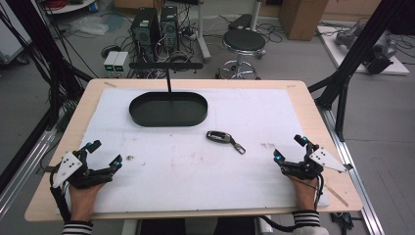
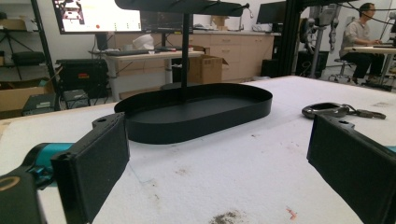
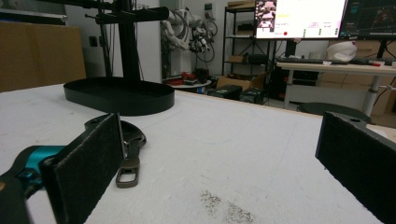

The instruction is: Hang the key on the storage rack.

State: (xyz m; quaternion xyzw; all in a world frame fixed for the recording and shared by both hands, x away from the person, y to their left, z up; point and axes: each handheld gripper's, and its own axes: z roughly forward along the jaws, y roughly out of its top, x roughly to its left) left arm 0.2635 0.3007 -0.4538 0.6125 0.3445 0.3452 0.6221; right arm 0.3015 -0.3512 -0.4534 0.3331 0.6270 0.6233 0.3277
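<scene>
The table [image 1: 313,127] was the biggest thing, and a white mat [image 1: 195,161] covered most of its top. Next in size was the black tray [image 1: 168,108], which sat on the mat at about 11 o'clock from the middle, with a thin post rising from its back to a bar on top. The tray had nothing in it; in the left gripper view its floor [image 2: 196,114] looked bare and dark. The left gripper [image 1: 103,157] rested on the mat down at 8 o'clock, held in a hand [image 1: 83,196], with its jaws spread wide and nothing between them. The right gripper [image 1: 289,148] rested at 4 o'clock in the other hand [image 1: 306,191], and its jaws were spread wide too, holding nothing. The smallest thing was the key fob [image 1: 219,136] with its little metal clip [image 1: 238,146]. It lay flat on the mat near the middle, at about 5 o'clock from the tray and well apart from both grippers, though nearer to the right one. In the right gripper view the clip [image 3: 128,172] showed just beyond the left jaw. The job looked like it had not really begun: the fob was not picked up and the tray was not filled. I think what was left was to reach for the fob, pinch it, and carry it over to the tray or its bar. Some small dark marks dotted the mat.
</scene>
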